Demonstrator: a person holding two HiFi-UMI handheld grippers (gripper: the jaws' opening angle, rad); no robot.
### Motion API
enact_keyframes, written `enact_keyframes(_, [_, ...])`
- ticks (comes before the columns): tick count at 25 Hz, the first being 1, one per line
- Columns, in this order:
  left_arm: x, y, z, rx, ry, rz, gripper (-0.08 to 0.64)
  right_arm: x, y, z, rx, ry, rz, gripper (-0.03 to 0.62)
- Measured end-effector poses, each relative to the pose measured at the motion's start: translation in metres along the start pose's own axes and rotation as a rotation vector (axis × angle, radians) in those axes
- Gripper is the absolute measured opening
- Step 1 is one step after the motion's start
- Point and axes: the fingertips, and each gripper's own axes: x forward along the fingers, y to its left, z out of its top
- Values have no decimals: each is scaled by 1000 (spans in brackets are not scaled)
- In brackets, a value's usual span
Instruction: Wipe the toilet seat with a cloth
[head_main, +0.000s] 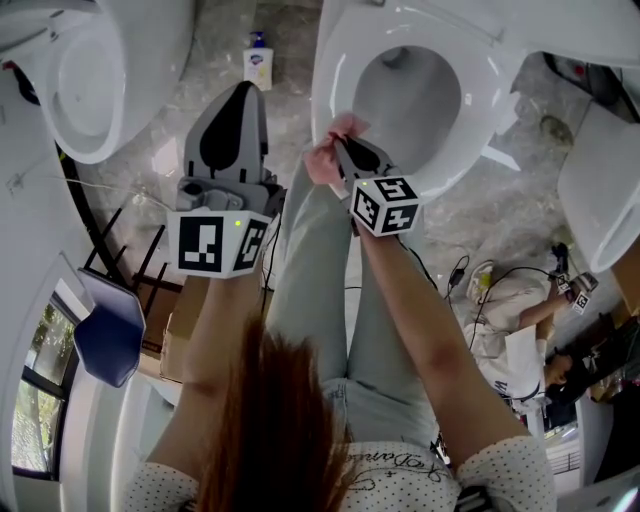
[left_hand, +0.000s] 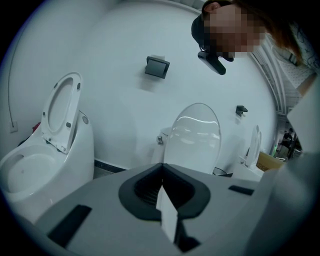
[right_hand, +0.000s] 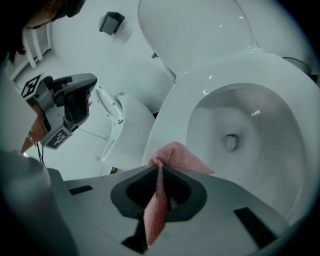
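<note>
The right gripper has its jaws clamped on a pink cloth. A bunched fold sticks out past the tips and a tail hangs back through the throat, as the right gripper view shows plainly. The cloth sits at the near left edge of the white toilet seat, either resting on the rim or just above it; no view settles whether it touches. The left gripper is held up and off to the side over the floor, well apart from the seat, with its jaws together on nothing. The seat looks evenly glossy all round, with no damp streak or smear to mark off a wiped part. I judge the wiping to be at or near its start, with the whole ring, near edge, both sides and back, left to cover. The lid stands raised and leans back, so the ring is open from above and a sweep round either side looks unobstructed. The seat's inner edge drops into the bowl, where a loose fold could dip. The person's legs stand just at the front. On the left, a pump bottle stands on the floor between this toilet and the neighbouring toilet.
</note>
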Motion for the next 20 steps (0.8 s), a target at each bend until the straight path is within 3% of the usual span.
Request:
enact_keyframes(8, [0, -2, -1, -6, 3, 3, -2, 7, -9, 19, 71, -49, -14, 37])
enact_keyframes(20, [4, 0, 3, -10, -6, 15, -2, 17, -22, 47, 59, -86, -27, 38])
